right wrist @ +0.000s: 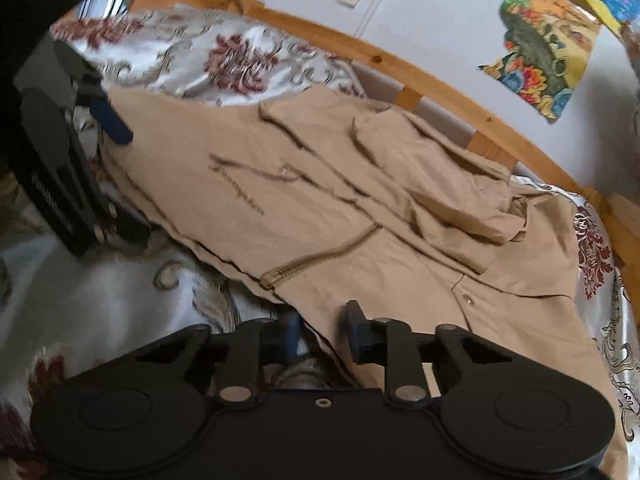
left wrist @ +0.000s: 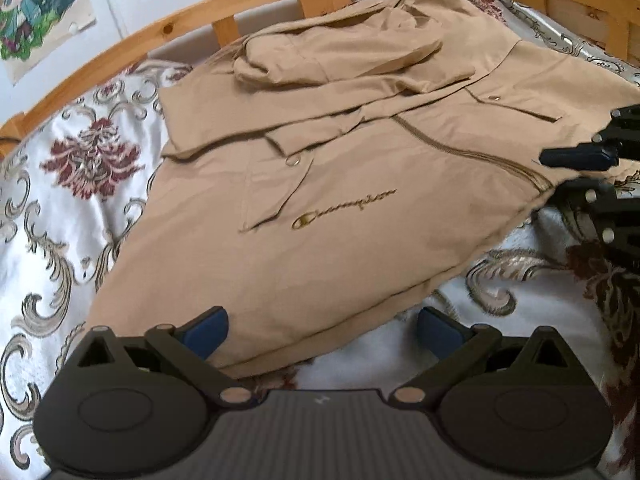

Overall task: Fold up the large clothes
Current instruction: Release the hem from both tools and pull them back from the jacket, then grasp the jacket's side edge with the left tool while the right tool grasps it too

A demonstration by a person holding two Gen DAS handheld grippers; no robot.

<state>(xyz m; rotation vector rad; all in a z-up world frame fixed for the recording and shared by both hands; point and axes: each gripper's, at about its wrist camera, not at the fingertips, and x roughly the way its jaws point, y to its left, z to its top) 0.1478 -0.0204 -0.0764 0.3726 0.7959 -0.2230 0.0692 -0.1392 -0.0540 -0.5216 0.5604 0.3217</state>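
A tan zip jacket (left wrist: 340, 184) with an embroidered logo lies spread on the bed, its sleeves folded over the chest. My left gripper (left wrist: 322, 332) is open wide at the jacket's near hem, and the hem's edge lies between its blue pads without touching them. My right gripper (right wrist: 322, 336) stands at the hem by the zip's lower end. Its jaws are narrow, with the jacket's edge (right wrist: 332, 320) between them and a gap still showing beside the left pad. In the left wrist view the right gripper (left wrist: 576, 174) straddles that same corner.
A white satin bedspread (left wrist: 80, 208) with dark red floral motifs covers the bed. A curved wooden bed rail (left wrist: 168, 28) runs behind the jacket. Paper pictures (right wrist: 544, 48) hang on the wall beyond.
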